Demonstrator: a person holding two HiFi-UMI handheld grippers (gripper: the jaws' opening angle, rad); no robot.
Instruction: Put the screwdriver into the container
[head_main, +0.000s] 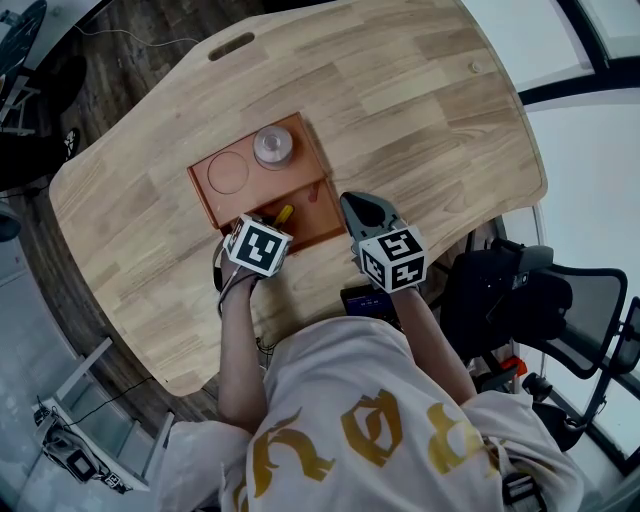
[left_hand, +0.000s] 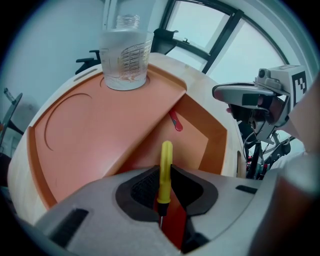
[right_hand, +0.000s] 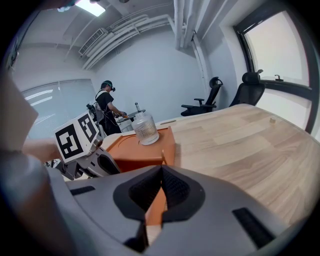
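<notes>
A yellow-handled screwdriver (left_hand: 165, 167) is clamped upright between the jaws of my left gripper (left_hand: 164, 175), which is shut on it. It hangs over the sunken compartment of the orange container (left_hand: 100, 135). In the head view the yellow screwdriver (head_main: 283, 213) pokes out ahead of the left gripper (head_main: 268, 224) at the container's (head_main: 305, 150) near edge. My right gripper (head_main: 354, 206) hovers just right of the container, shut with nothing in it. In its own view the right gripper (right_hand: 161, 168) looks along the orange container's (right_hand: 135, 149) side wall.
A clear jar (head_main: 273, 144) stands on the container's raised shelf beside a round recess (head_main: 228, 172). A small red item (left_hand: 176, 121) lies in the sunken compartment. The wooden table (head_main: 420, 110) stretches away to the right. Office chairs (right_hand: 252, 85) and a person (right_hand: 106, 107) are in the background.
</notes>
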